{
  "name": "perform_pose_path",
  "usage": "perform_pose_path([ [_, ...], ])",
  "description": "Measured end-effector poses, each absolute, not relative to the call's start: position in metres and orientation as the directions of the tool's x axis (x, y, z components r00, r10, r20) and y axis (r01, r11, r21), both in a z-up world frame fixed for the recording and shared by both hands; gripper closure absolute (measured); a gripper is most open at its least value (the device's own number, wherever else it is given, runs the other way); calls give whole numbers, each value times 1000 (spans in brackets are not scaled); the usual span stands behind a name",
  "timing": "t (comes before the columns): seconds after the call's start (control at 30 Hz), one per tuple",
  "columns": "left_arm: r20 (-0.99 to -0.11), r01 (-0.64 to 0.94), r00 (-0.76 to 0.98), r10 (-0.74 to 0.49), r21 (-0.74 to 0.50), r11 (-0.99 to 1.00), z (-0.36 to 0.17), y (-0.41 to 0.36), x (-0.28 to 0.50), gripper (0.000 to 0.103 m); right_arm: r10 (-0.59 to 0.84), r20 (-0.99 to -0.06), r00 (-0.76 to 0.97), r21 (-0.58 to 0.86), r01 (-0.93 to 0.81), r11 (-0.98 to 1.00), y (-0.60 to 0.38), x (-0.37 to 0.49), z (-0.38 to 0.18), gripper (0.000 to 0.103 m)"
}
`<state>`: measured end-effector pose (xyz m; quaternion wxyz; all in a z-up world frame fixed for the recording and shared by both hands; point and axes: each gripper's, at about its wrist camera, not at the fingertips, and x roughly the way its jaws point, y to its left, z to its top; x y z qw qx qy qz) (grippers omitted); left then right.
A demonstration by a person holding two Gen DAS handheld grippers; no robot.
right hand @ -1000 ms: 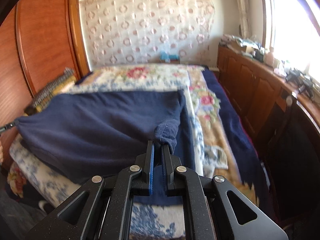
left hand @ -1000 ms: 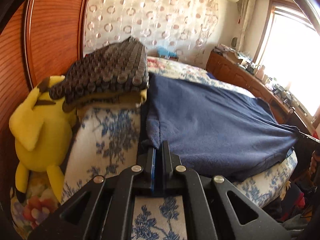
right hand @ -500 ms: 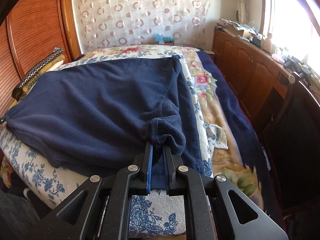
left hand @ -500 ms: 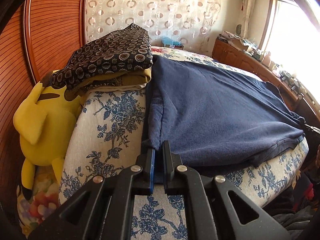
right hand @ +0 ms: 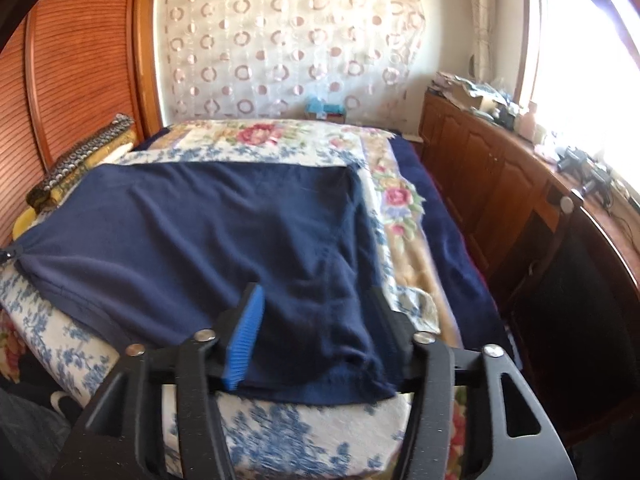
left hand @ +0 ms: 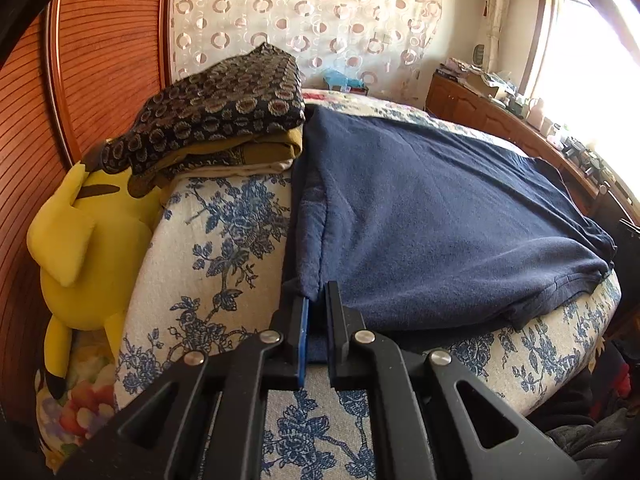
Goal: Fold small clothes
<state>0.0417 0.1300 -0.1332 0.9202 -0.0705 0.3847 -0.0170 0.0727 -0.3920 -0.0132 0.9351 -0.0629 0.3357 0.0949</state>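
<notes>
A navy fleece garment (left hand: 432, 216), soft and matte with a stitched hem, lies spread flat across the near end of the bed (left hand: 208, 240), whose cover is a coarse cream weave printed with blue flowers. Its near edge hangs slightly over the rounded mattress edge.

The left gripper (left hand: 316, 300) has its jaws nearly pressed together, pinching the garment's near left corner, a narrow fold of fleece running up from between the black fingers. Left of that gripper the bed cover is bare up to a stack of folded cloth (left hand: 224, 108), dark with ring patterns over mustard layers, and a yellow plush toy (left hand: 76, 240) sits wedged against the ribbed wooden panel beyond the bed's edge.

The right gripper (right hand: 316, 308) stands spread; its jaws have just been opening, and the garment's near right corner (right hand: 320, 320) lies loose between the ridged blue pad and the other finger, not pressed. Ahead of it the fleece lies smooth, ending in a straight far edge. To its right a strip of floral quilt (right hand: 396, 200) and a dark blanket run beside a wooden cabinet (right hand: 488, 176).
</notes>
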Motion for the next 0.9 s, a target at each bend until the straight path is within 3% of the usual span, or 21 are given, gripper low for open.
perform_pose_path([
  [0.07, -707, -26, 703, -80, -138, 990, -133, 131, 42, 89, 161, -648, 745, -43, -247, 968, -381, 78, -19, 44],
  [0.13, -705, -34, 706, -69, -131, 991, -132, 133, 40, 71, 179, -657, 732, -39, -270, 962, -368, 83, -27, 44],
  [0.23, -696, -34, 714, -70, -134, 990, -128, 136, 36, 65, 212, -678, 704, -29, -314, 949, -348, 90, -42, 44],
  [0.7, -714, -43, 697, -67, -135, 990, -138, 135, 46, 62, 250, -730, 636, -28, -393, 919, -298, 98, -78, 43],
  [0.9, -713, -50, 699, -46, -113, 992, -139, 129, 47, 62, 243, -727, 642, -33, -387, 922, -295, 97, -80, 38],
])
